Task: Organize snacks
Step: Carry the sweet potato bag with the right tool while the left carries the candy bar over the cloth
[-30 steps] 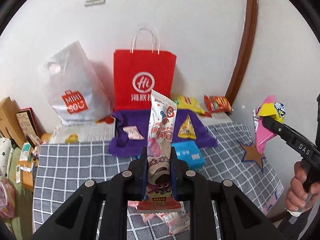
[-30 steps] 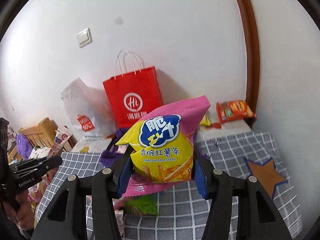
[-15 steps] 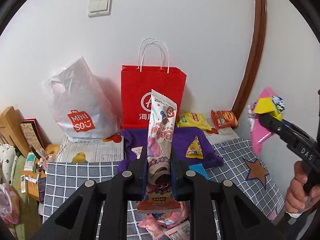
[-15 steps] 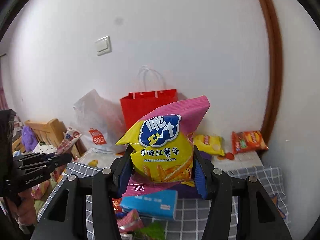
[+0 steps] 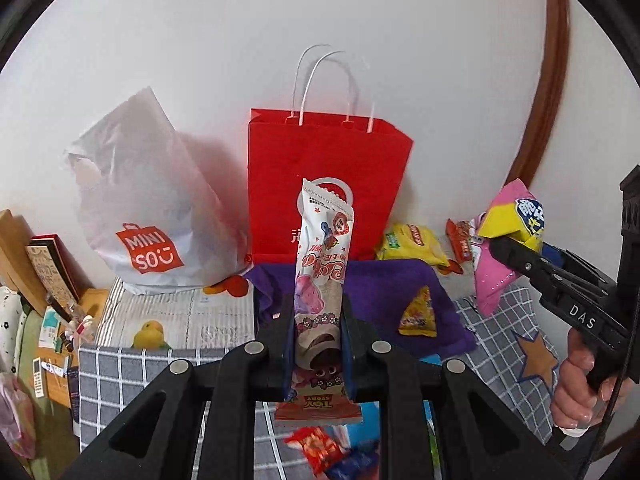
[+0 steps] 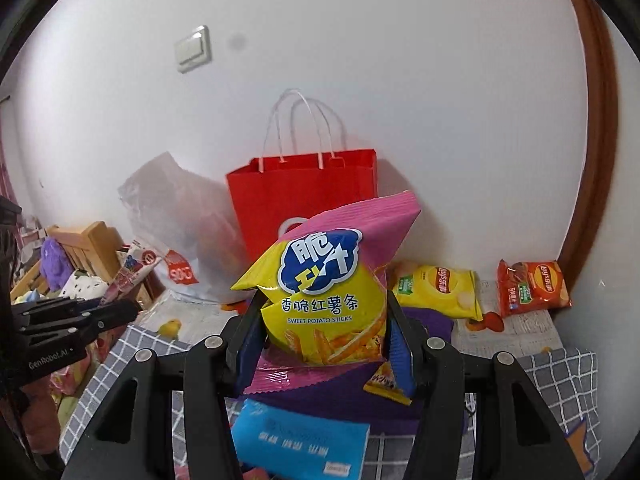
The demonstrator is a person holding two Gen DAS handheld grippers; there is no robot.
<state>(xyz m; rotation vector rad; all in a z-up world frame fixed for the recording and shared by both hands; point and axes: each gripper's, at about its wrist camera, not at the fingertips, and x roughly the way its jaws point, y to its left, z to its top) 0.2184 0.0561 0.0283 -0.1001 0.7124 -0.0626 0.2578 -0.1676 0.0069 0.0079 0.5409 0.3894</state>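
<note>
My left gripper is shut on a long white-and-pink candy packet that stands upright between its pads. My right gripper is shut on a yellow-and-pink bag of sweet potato sticks, held upright. Both hang above a checked table. A purple cloth lies in front of a red paper bag against the wall, with a small yellow triangular snack on it. In the left wrist view the right gripper shows at the right with its bag. The left gripper appears at the left of the right wrist view.
A white plastic shopping bag leans on the wall left of the red bag. A yellow chip bag and an orange one lie at the back right. A blue packet and loose wrappers lie on the table below. Wooden furniture and clutter crowd the left.
Both grippers have drawn back from the wall with their packets still held. The red bag and purple cloth look farther off, and more of the near table with the blue packet shows.
</note>
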